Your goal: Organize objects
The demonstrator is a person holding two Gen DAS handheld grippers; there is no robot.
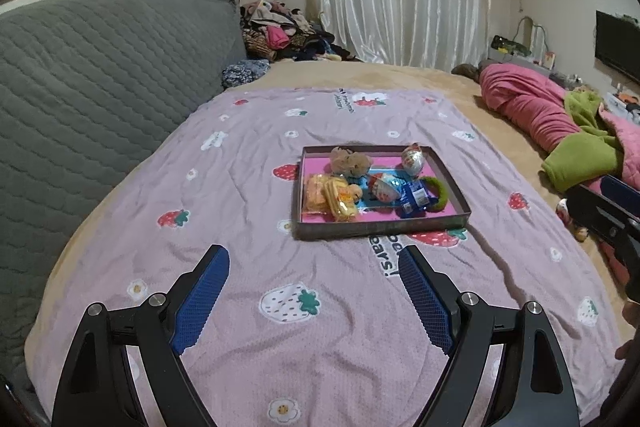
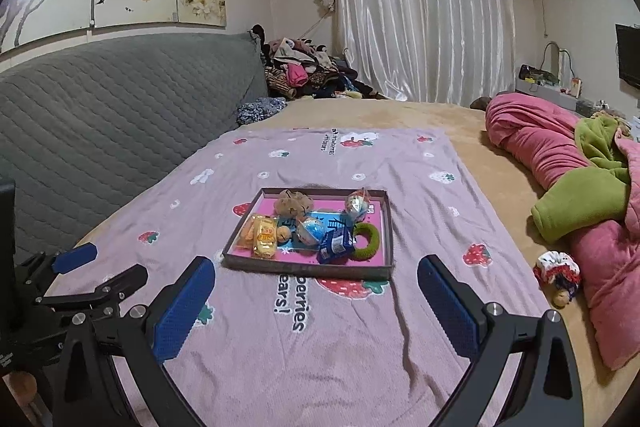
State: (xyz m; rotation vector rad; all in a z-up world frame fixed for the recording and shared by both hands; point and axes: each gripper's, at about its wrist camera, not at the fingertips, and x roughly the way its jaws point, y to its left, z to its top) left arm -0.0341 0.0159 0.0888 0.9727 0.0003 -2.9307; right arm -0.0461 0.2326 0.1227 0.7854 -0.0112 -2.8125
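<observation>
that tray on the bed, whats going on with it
A person holds a gripper in each hand over the pink strawberry blanket. The left gripper and right gripper are both open and empty, short of the shallow tray. In the tray lie a plush toy, yellow snack packs, two foil eggs, a blue packet and a green ring.

left gripper (image 1: 314, 267): fingers (image 1: 200, 297) spread wide, nothing between, tilted downward | right gripper (image 2: 316, 277): fingers (image 2: 182, 309) spread wide, nothing between, tilted downward | the two side by side, apart
</observation>
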